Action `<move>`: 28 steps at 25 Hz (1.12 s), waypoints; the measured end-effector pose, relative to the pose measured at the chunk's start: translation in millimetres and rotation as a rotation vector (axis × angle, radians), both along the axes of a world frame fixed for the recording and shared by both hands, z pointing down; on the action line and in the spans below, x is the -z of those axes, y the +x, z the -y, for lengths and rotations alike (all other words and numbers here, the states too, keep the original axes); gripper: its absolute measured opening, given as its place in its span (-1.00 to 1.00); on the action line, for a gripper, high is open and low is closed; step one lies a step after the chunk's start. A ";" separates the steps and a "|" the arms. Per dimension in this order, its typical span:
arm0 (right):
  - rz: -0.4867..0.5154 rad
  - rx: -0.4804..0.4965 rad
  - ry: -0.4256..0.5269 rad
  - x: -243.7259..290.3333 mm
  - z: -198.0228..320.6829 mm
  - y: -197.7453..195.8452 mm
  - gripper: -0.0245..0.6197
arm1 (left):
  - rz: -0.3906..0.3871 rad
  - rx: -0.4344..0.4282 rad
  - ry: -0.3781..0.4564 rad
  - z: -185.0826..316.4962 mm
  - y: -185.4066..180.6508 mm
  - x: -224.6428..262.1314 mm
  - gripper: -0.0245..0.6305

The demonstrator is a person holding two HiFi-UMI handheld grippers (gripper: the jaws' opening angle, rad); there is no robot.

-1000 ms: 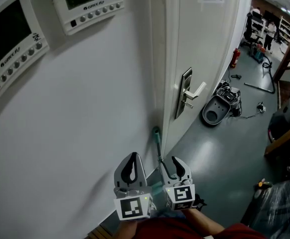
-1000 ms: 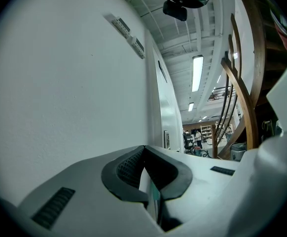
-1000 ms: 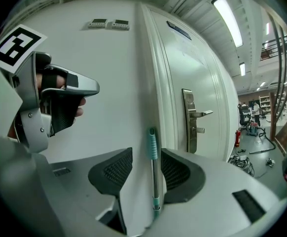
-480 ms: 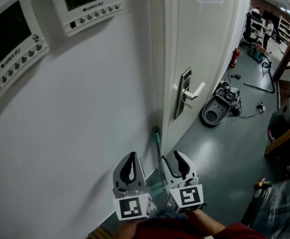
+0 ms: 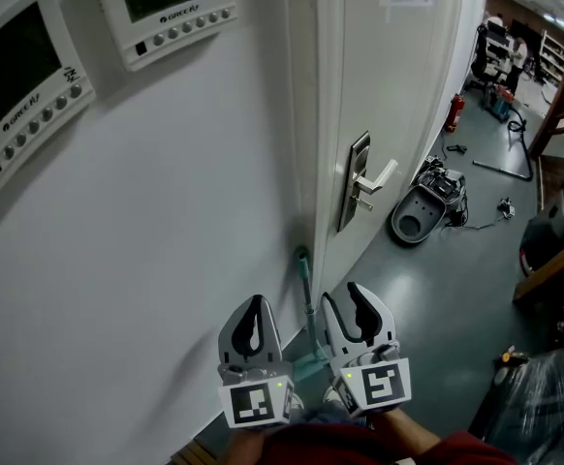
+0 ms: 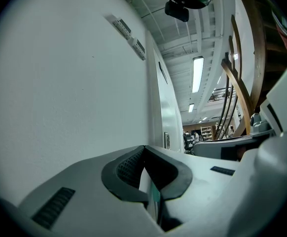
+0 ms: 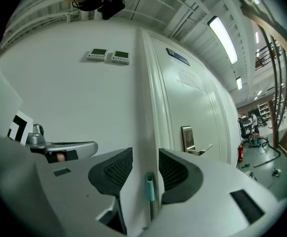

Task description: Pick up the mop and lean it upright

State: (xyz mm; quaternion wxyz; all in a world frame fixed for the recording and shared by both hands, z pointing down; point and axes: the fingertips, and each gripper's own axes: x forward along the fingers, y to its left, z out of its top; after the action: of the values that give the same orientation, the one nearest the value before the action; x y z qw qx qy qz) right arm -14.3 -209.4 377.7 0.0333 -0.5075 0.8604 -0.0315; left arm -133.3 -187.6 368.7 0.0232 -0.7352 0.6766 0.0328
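Mop handle (image 5: 306,279) stands upright along the door frame (image 5: 306,114), teal end up, between your right gripper's (image 5: 343,303) parted jaws. Your left gripper (image 5: 253,310), just beside it, is clenched.

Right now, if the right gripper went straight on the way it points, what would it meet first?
Probably the mop handle: its teal tip stands between the right gripper's open jaws. Close behind it is the door frame, which would come next; depth is unclear.
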 end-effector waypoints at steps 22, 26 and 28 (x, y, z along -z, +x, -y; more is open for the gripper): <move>-0.044 -0.046 0.017 -1.8 0.5 11.1 -0.87 | -0.015 -0.003 -0.010 0.1 3.1 -0.7 -0.88; -0.038 -0.041 0.021 -4.8 0.8 10.6 -0.87 | 0.003 0.004 -0.015 1.0 2.1 -2.2 -0.89; -0.043 -0.029 0.024 -7.4 -0.2 9.8 -0.87 | 0.002 0.007 -0.014 1.0 1.8 -2.2 -0.89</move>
State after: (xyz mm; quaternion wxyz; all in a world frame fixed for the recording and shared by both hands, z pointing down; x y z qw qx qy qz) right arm -4.5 -209.2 385.1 0.0217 -0.5202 0.8537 -0.0097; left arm -131.5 -188.6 370.9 0.0188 -0.7332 0.6792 0.0270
